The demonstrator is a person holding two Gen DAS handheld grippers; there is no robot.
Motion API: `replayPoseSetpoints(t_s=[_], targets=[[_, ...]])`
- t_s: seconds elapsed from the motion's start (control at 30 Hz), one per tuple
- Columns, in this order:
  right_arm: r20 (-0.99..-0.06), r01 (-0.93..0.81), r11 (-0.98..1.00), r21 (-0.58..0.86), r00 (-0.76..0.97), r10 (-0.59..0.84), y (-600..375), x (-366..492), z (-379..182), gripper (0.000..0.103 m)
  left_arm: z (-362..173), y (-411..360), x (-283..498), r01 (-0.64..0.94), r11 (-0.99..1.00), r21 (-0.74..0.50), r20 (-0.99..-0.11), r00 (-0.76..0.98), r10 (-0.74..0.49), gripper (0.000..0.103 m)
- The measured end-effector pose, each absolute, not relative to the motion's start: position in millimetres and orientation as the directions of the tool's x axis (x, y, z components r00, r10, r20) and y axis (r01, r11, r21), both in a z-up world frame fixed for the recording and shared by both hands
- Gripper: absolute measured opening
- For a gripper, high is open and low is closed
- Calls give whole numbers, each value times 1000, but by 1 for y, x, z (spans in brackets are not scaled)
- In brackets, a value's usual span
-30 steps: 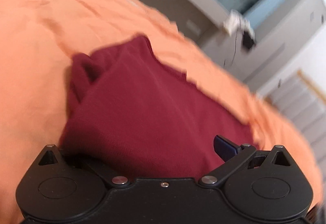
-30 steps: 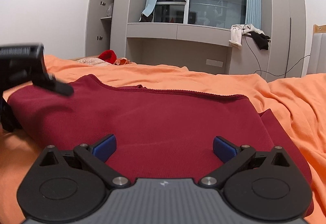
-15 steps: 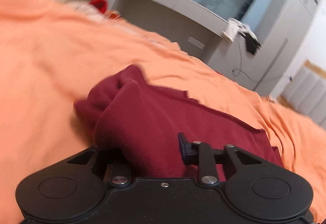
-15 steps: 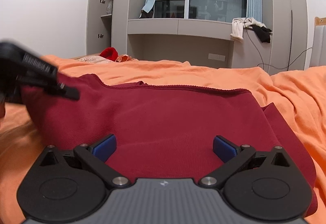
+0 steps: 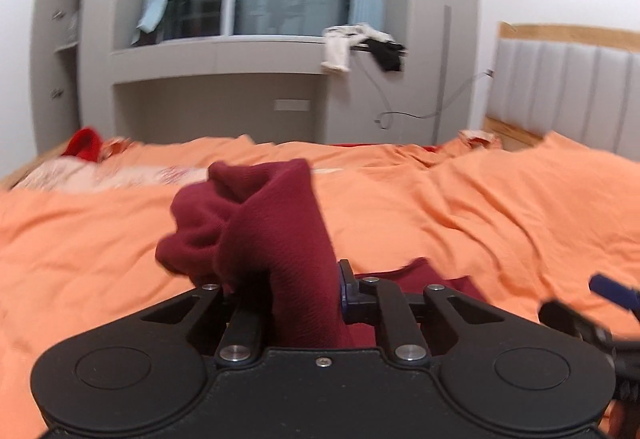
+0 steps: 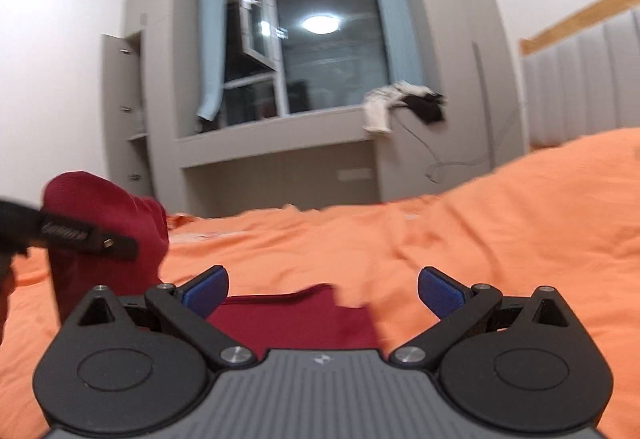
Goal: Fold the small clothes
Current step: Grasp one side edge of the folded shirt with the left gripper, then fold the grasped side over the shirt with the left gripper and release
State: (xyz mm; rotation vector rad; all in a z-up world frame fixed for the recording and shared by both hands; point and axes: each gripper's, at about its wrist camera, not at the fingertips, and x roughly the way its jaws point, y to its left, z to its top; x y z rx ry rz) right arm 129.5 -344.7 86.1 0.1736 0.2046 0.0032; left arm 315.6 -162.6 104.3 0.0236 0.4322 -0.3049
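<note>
Maroon garment (image 5: 276,239) is pinched in the left hand-held gripper (image 5: 288,291), whose fingers are closed on a bunched fold that stands up above the orange bed cover (image 5: 480,207). The rest of the cloth trails down and lies flat on the bed just ahead of the right hand-held gripper (image 6: 320,289), which is spread wide with nothing between its blue pads (image 6: 440,291). Blur makes it hard to tell which edge is lifted; it is probably a side or sleeve. To fold well, the lifted edge should travel across and settle square on the flat part, while the right hand-held gripper pins the lower edge against dragging.
</note>
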Motion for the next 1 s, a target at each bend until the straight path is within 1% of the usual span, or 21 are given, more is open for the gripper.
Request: replayPoseSetpoints(t_s=[0.1, 0.2, 0.27, 0.37, 0.47, 0.57, 0.63, 0.67, 0.73, 0.83, 0.9, 1.0], targets=[[-221, 134, 962, 237, 972, -80, -383, 135, 91, 103, 102, -197, 308, 369, 929, -23, -424, 838, -343, 13], [-305, 244, 902, 356, 943, -134, -428, 142, 84, 103, 88, -233, 300, 460, 887, 36, -462, 795, -394, 13], [-365, 284, 859, 425, 923, -125, -450, 148, 75, 103, 74, -251, 290, 520, 852, 69, -491, 761, -424, 14], [-447, 345, 792, 504, 889, -102, -473, 155, 57, 103, 52, -265, 282, 562, 822, 94, -531, 727, -436, 16], [-512, 363, 778, 513, 857, -62, -480, 168, 40, 103, 38, -266, 271, 589, 799, 119, -532, 717, -450, 22], [-549, 361, 775, 519, 835, -22, -475, 176, 28, 103, 31, -265, 255, 608, 782, 136, -512, 719, -470, 29], [-556, 356, 770, 530, 831, -2, -467, 177, 26, 103, 25, -266, 242, 631, 760, 157, -500, 714, -490, 38], [-558, 354, 770, 531, 830, 3, -464, 177, 26, 103, 23, -265, 234, 645, 745, 170, -490, 711, -504, 40], [-558, 349, 776, 525, 830, 4, -459, 176, 28, 103, 19, -257, 221, 677, 713, 181, -471, 696, -542, 54], [-555, 341, 785, 517, 832, 4, -454, 177, 32, 103, 16, -257, 203, 710, 674, 206, -445, 681, -581, 65], [-555, 341, 788, 513, 832, 2, -454, 176, 33, 103, 16, -258, 194, 723, 655, 220, -437, 673, -597, 69], [-552, 325, 799, 506, 834, 11, -450, 176, 35, 103, 14, -255, 191, 742, 642, 195, -443, 650, -617, 72]])
